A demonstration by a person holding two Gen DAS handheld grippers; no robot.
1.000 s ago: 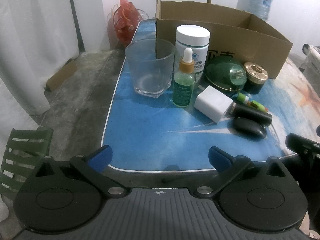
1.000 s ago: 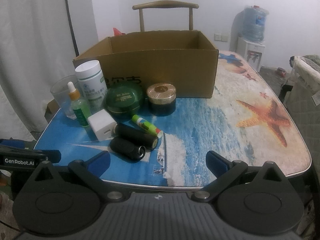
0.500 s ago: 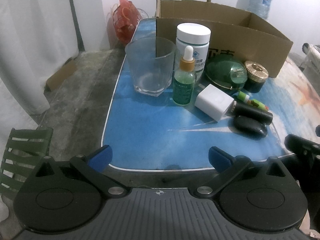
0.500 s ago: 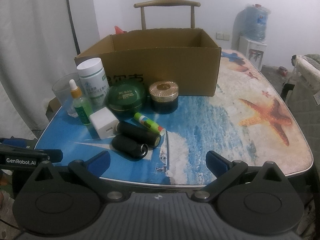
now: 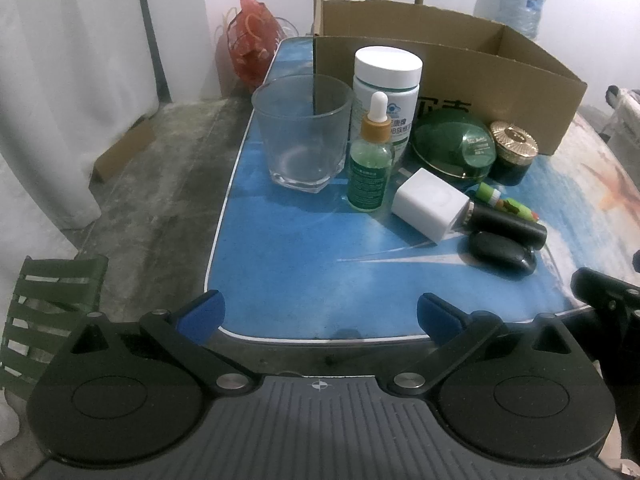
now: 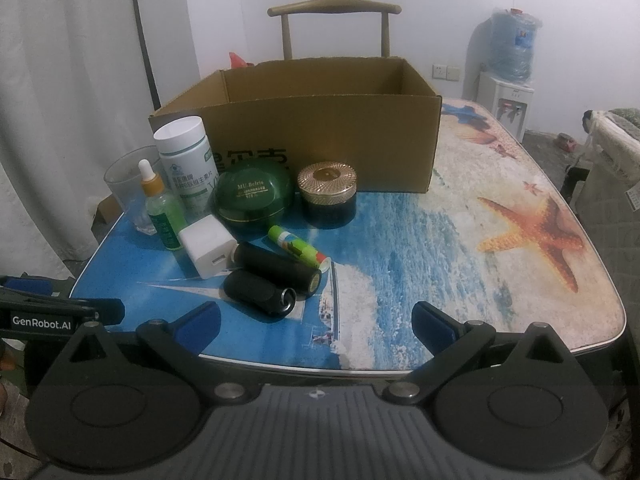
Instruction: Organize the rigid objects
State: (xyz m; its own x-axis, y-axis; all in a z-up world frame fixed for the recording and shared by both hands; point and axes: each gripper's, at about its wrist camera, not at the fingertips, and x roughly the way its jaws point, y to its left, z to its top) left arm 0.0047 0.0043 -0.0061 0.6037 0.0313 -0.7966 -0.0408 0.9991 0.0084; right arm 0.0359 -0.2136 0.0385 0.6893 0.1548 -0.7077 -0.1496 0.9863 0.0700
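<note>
Nine small items before one cardboard box (image 6: 320, 136) (both hand-held grippers (image 5: 320, 314) (image 6: 316, 322) wide apart, empty).

I saw a surface (image 6: 400, 248) printed with blue sea, foam and an orange starfish, edged by a pale rim. At its back stood an open cardboard box (image 6: 328, 140). In front of that, from the left, stood a clear glass (image 5: 304, 136), a white-capped bottle (image 5: 386, 92) and a green dropper bottle (image 5: 370, 164), close together. A green domed case (image 6: 254, 196) and a gold-lidded jar (image 6: 329, 194) sat just beside each other. Nearer me lay a white charger cube (image 6: 208, 252), a green lip-balm tube (image 6: 298, 248), a black cylinder (image 6: 278, 268) and a smaller black cylinder (image 6: 258, 293), the last two touching.
</note>
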